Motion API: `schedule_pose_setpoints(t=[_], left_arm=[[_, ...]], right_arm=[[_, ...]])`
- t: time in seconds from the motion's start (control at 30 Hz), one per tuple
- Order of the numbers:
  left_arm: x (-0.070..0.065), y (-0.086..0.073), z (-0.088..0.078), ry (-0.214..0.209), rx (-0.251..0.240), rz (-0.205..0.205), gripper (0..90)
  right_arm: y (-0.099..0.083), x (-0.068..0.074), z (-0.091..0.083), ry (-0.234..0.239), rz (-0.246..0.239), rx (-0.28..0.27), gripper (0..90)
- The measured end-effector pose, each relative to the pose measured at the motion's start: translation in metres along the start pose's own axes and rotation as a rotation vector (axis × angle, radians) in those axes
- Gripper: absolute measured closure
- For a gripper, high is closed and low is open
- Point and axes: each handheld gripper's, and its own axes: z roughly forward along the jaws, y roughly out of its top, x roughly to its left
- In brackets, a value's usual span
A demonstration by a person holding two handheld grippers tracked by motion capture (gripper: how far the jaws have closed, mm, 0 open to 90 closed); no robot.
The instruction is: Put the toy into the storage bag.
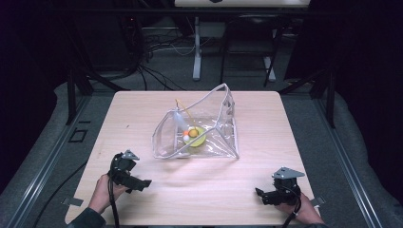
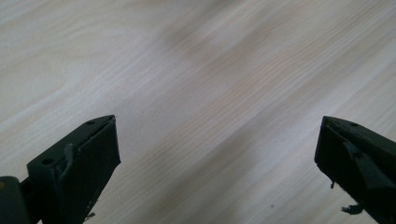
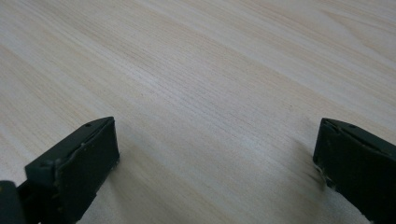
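**Clear pouch at mid-table, both grippers spread wide near the front edge**

Pale wood-grain laminate covers the table (image 1: pixel 142 109), a squarish top with rounded corners standing on grey floor, with dark cables and metal desk legs behind it.

At the middle of the table sits a pouch (image 1: pixel 218 128) of clear, glossy plastic with pale piped seams. It is propped open into an angular, tent-like shape, its far corner lifted into a peak. Inside lies a round yellow-green disc (image 1: pixel 202 138) with a small yellowish ball (image 1: pixel 193 133) on it and something orange and white (image 1: pixel 186 137) just beside that (too small to make out). A thin yellow cord (image 1: pixel 183 108) curves up at the pouch's back edge.

At the near left, a hand holds the left gripper (image 1: pixel 142 183), well apart from the pouch. In the left gripper view its two blocky black jaws stand far apart over bare wood, their inner pads scuffed and frayed at the edges.

At the near right, the right gripper (image 1: pixel 259 193) is held low over the table, a grey three-cornered plate on top. Its jaws are likewise spread wide with nothing between them, one casting a soft shadow on the grain.
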Motion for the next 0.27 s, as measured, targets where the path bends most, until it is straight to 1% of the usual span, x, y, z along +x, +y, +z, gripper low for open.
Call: schedule_pose_setpoints(t=[0.07, 0.17, 0.23, 0.27], left_arm=[[0.0026, -0.0017, 0.0019, -0.005, -0.003, -0.018, 0.0], [0.0038, -0.0032, 0.0047, 0.002, 0.004, -0.020, 0.0], [0.0037, -0.0035, 0.0067, 0.007, 0.010, -0.014, 0.0], [0.0038, -0.0036, 0.0077, 0.004, 0.009, -0.017, 0.0]], right_arm=[[0.0000, 0.0000, 0.0000, 0.000, 0.000, 0.000, 0.0], [0.0000, 0.0000, 0.0000, 0.000, 0.000, 0.000, 0.0], [0.0000, 0.0000, 0.0000, 0.000, 0.000, 0.000, 0.0], [0.0000, 0.0000, 0.0000, 0.000, 0.000, 0.000, 0.0]])
